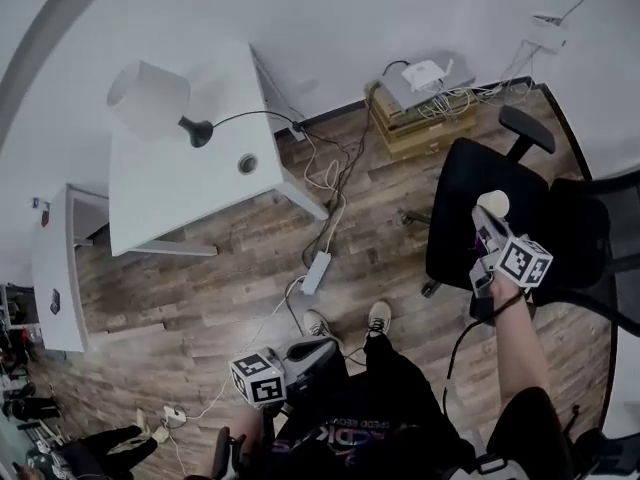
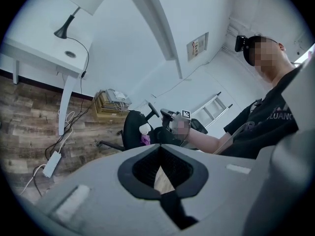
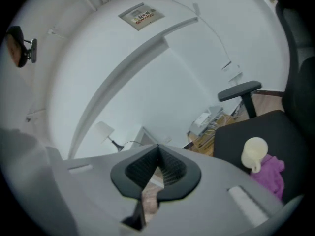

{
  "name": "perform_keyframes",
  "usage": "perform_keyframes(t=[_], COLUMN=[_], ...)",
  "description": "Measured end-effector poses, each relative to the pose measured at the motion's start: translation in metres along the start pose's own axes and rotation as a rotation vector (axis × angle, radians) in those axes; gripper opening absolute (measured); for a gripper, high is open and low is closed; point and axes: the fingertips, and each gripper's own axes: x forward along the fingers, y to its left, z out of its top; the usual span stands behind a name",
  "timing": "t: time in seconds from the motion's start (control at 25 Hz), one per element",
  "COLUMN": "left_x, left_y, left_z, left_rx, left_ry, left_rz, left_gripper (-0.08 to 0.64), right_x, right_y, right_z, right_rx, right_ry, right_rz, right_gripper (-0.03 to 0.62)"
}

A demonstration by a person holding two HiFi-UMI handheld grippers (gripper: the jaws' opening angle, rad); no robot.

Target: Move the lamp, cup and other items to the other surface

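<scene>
Jaws of left gripper [image 2: 158, 146] and right gripper [image 3: 158, 147] both closed, empty; cup [image 1: 492, 204] sits on chair [image 1: 455, 238], three o'clock from surface [image 1: 185, 193] bearing lamp [image 1: 150, 98].

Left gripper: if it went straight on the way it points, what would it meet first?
Probably the black office chair, near the cup on its seat; nothing shows in between, though depth is unclear.

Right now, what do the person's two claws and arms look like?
The left claw and the right claw are grey with black ribbed pads; each carries a white cube with black square markers. A black cable hangs below the right one. The short sleeve is black.
</scene>
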Motion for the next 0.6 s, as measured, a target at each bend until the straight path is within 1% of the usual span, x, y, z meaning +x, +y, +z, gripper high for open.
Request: perform_keyframes(t=[0.12, 0.2, 0.32, 0.44, 0.52, 0.6], left_x=[-0.006, -0.014, -0.025, -0.03, -0.034, -0.036], left_y=[-0.002, -0.002, -0.005, -0.013, -0.017, -0.019], left_z=[0.016, 0.025, 0.029, 0.029, 0.03, 0.031], left_rx=[0.024, 0.034, 0.053, 0.071, 0.078, 0.083], left_ry=[-0.073, -0.102, -0.113, -0.101, -0.103, -0.109], left_rz=[0.007, 0.015, 0.003, -0.037, -0.068, -0.095], left_gripper=[0.003, 0.003, 0.003, 0.003, 0.003, 0.003], right_x=[0.021, 0.032, 0.03, 0.004, -0.013, -0.022], right_y=[0.08, 0.136, 0.216, 0.286, 0.32, 0.343], right_z=[-0.024, -0.053, -0.11, -0.167, -0.197, -0.217], right_rx=[-0.089, -0.171, -0.282, -0.336, -0.351, -0.332], right_ry=[0.113, 0.215, 0.379, 0.511, 0.567, 0.594], right_rz=[0.201, 0.337, 0.549, 0.755, 0.847, 0.888], right_gripper=[0.005, 0.005, 0.005, 0.005, 0.005, 0.005])
